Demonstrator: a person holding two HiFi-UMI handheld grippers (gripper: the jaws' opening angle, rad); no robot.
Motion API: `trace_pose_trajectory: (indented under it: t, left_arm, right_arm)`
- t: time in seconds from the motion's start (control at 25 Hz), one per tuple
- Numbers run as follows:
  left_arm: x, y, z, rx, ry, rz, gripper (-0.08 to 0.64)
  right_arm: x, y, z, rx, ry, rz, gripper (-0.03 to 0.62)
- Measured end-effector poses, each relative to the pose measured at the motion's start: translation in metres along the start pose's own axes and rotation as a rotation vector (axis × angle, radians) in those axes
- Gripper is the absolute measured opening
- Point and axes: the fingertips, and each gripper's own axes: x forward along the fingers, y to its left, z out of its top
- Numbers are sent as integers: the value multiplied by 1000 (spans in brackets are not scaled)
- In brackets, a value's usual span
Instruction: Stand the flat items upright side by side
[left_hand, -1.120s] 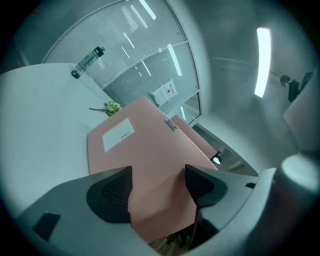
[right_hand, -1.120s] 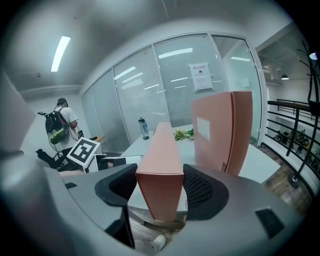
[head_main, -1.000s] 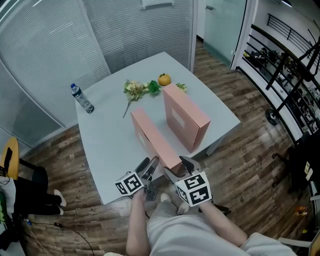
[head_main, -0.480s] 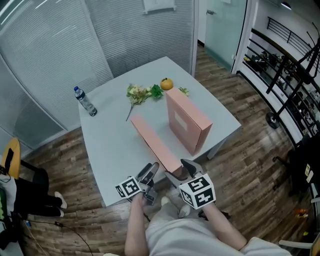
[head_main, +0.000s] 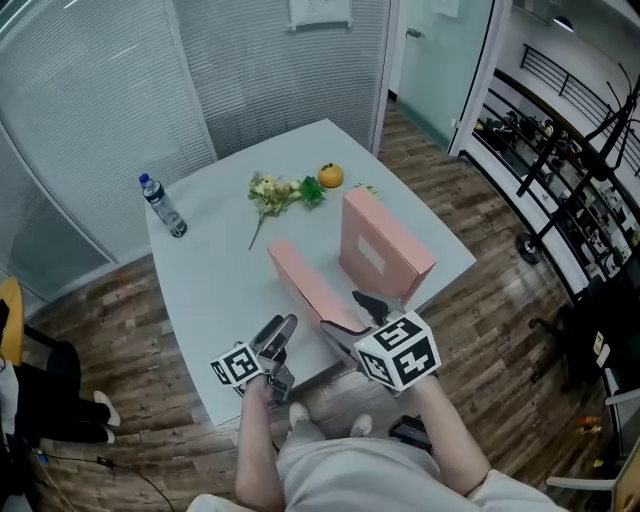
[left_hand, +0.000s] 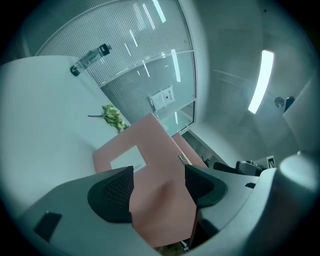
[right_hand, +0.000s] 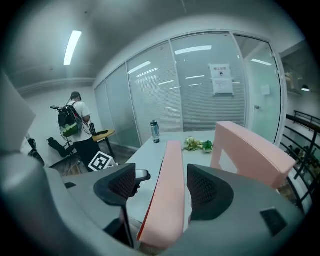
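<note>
Right hand-held gripper (right_hand: 161, 175): jaws apart, astride the near end of the near box (head_main: 312, 282). The pad (right_hand: 202, 192) on the right of the right gripper view lies against or just beside the box. The other pad (right_hand: 120, 187) stands off it, with a gap showing between, so the box is not clamped.
Left hand-held gripper (left_hand: 159, 172): jaws wide apart, just left of the near box's near end, by the near edge of the bench (head_main: 210, 270). The box's broad face and a corner fill the gap between its pads; I cannot tell whether either pad touches.
Near box: pink and flat, upright on a long edge. It runs away from the person, with its near end at the bench's near edge. Its left face carries a white label (left_hand: 125, 160).
Far box (head_main: 385, 240): pink, also upright on an edge. It stands to the right of the near box and roughly parallel to it, with a strip of bench between them. A white label sits on the face turned toward the near box.
Flowers (head_main: 272, 190): lying on the bench beyond the boxes.
Orange (head_main: 330, 176): just right of the flowers, near the far edge.
Bottle (head_main: 162, 205): upright at the bench's far left, well apart from the boxes.
Person (right_hand: 76, 117): wearing a backpack, standing beyond the bench at the left of the right gripper view.
</note>
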Motion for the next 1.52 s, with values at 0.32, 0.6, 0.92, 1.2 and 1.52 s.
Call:
trace_pose_trajectory:
  t: [0.32, 0.6, 0.92, 1.2, 1.52]
  left_arm:
    - [21, 20, 2, -2, 130, -101, 330]
    - [40, 15, -4, -32, 210, -277, 328]
    - [42, 19, -3, -21, 234, -357, 305]
    - [42, 21, -3, -40, 190, -345, 305]
    - [34, 13, -10, -22, 218, -351, 305]
  right_arm:
    - [119, -11, 14, -59, 286, -9, 341]
    - [171, -26, 2, -59, 434, -58, 345]
    - [179, -31, -5, -47, 486, -77, 336]
    - [176, -28, -4, -72, 469, -130, 334]
    - [166, -20, -6, -94, 440, -130, 328]
